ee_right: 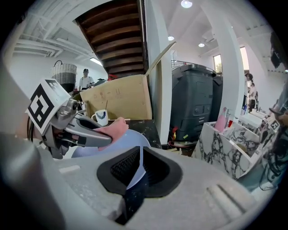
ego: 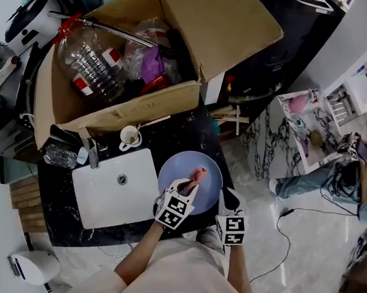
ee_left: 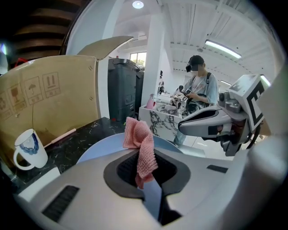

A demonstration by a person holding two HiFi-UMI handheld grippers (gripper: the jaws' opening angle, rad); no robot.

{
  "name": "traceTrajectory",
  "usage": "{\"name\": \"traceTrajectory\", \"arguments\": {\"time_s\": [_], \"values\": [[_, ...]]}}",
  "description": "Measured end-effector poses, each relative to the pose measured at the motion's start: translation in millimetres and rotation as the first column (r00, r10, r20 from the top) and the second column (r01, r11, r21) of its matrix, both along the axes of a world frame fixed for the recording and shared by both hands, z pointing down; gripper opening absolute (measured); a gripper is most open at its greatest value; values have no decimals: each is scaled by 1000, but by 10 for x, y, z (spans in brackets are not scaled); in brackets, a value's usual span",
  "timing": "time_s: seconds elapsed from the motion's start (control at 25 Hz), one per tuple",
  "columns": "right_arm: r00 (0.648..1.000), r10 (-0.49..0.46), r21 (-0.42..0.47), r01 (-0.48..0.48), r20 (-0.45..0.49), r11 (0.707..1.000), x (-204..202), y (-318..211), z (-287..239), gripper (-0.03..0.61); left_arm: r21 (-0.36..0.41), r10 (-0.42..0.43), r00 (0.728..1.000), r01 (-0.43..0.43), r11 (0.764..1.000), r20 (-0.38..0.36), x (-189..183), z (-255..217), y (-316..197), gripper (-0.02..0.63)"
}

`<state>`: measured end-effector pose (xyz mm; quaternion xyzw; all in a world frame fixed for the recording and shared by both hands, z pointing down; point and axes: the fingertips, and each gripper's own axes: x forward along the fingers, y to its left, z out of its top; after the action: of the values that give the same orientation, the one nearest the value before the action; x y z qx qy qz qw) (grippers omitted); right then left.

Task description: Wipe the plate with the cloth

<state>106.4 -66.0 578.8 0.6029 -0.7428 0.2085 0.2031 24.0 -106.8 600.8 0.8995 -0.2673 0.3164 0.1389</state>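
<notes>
A pale blue plate (ego: 202,166) lies on the black counter, right of the sink. My left gripper (ego: 188,187) is over the plate's near part, shut on a pink cloth (ego: 198,173) that rests on the plate. In the left gripper view the cloth (ee_left: 143,150) hangs pinched between the jaws above the plate (ee_left: 102,150). My right gripper (ego: 226,198) is shut on the plate's right rim. In the right gripper view the plate's edge (ee_right: 135,173) runs between the jaws, with the cloth (ee_right: 115,127) beyond.
A white sink (ego: 106,203) with a faucet (ego: 93,155) lies left of the plate. A white mug (ego: 129,134) stands behind it, before a large open cardboard box (ego: 199,24). A seated person (ego: 333,176) and a marbled caddy (ego: 302,123) are at right.
</notes>
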Motion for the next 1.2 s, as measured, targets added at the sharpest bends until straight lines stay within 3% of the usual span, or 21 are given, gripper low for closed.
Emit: {"name": "traceTrajectory", "arguments": {"time_s": [0.6,1.2], "values": [[992,-127,-92,129,26,987,102,-276,363,40,-70,-56,998,59,996,39,286,330,-92,34],[982,-172,-144,182,75,973,78,-401,578,41,-132,-21,997,30,991,73,569,565,-8,34]]}}
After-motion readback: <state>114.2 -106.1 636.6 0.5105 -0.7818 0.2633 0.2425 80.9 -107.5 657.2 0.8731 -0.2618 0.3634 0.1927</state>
